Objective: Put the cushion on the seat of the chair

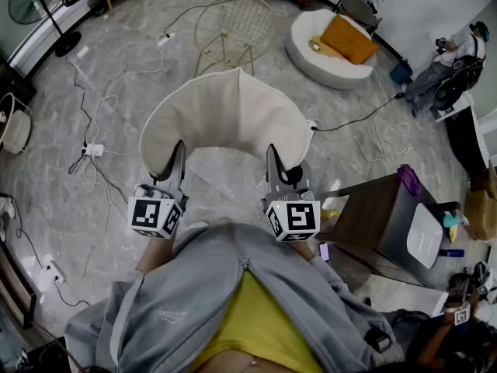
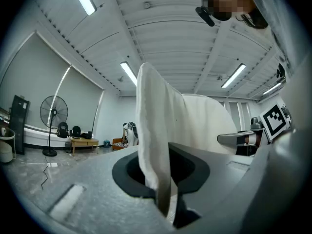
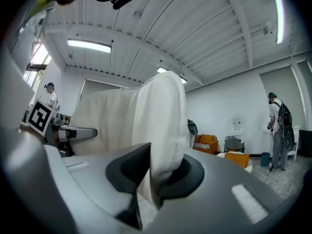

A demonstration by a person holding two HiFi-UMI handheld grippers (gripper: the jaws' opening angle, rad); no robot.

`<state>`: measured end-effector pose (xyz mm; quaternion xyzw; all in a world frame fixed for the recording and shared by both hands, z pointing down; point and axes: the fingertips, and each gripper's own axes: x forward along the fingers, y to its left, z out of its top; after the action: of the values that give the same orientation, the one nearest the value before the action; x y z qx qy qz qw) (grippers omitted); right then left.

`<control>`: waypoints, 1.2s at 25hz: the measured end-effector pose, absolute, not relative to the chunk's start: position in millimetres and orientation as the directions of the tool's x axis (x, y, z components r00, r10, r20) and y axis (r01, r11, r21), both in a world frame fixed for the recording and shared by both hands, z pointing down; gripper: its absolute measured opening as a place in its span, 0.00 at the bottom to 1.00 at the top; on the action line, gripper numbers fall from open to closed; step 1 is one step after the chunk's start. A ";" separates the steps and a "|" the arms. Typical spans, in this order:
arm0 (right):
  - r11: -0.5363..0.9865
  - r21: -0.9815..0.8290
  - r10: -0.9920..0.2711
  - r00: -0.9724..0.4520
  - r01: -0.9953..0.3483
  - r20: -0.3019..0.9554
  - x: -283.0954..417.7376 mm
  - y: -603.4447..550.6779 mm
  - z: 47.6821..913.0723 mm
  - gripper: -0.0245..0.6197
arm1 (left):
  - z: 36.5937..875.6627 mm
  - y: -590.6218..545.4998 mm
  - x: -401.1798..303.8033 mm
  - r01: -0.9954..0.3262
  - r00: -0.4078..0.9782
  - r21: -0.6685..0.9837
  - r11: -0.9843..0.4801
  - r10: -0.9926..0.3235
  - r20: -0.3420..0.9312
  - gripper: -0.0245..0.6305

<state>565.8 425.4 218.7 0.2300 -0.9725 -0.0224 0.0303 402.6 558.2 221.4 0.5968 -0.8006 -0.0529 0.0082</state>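
I am holding the cushion (image 1: 225, 119) up in the air, well short of the wire chair (image 1: 233, 23) — left gripper (image 1: 178, 155) and right gripper (image 1: 273, 160) both pinching its near edge, jaws nearly closed. It is looking light and floppy — a wide two-ended hold seems best.

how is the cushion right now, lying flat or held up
Held up: the cushion arches between the left gripper and right gripper, each shut on one end.
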 end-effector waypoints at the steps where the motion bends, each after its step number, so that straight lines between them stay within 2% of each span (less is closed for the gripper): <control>1: 0.893 0.054 -0.450 -0.892 -0.447 0.045 566.7 423.3 220.1 0.13 | 222.1 556.2 403.6 -0.955 -0.287 0.093 0.281 -0.957 -0.050 0.14; 7: 0.889 0.017 -0.457 -0.888 -0.457 0.049 565.8 400.0 231.1 0.14 | 230.2 534.1 402.4 -0.957 -0.282 0.087 0.277 -0.958 -0.043 0.14; 14: 0.885 0.025 -0.465 -0.884 -0.464 0.047 532.2 361.8 235.8 0.15 | 236.0 493.0 364.7 -0.960 -0.268 0.091 0.263 -0.962 -0.045 0.14; 21: 0.868 0.025 -0.496 -0.866 -0.496 0.061 471.1 295.1 247.1 0.15 | 247.7 420.6 299.1 -0.969 -0.229 0.105 0.224 -0.973 -0.034 0.14; 30: 0.835 0.017 -0.550 -0.833 -0.550 0.060 350.9 197.5 243.2 0.15 | 243.0 317.1 171.6 -0.982 -0.169 0.088 0.166 -0.985 -0.025 0.14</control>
<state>350.9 197.5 243.2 0.2870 -0.9574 0.0004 0.0310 171.6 317.1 243.0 0.6445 -0.7633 -0.0417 0.0190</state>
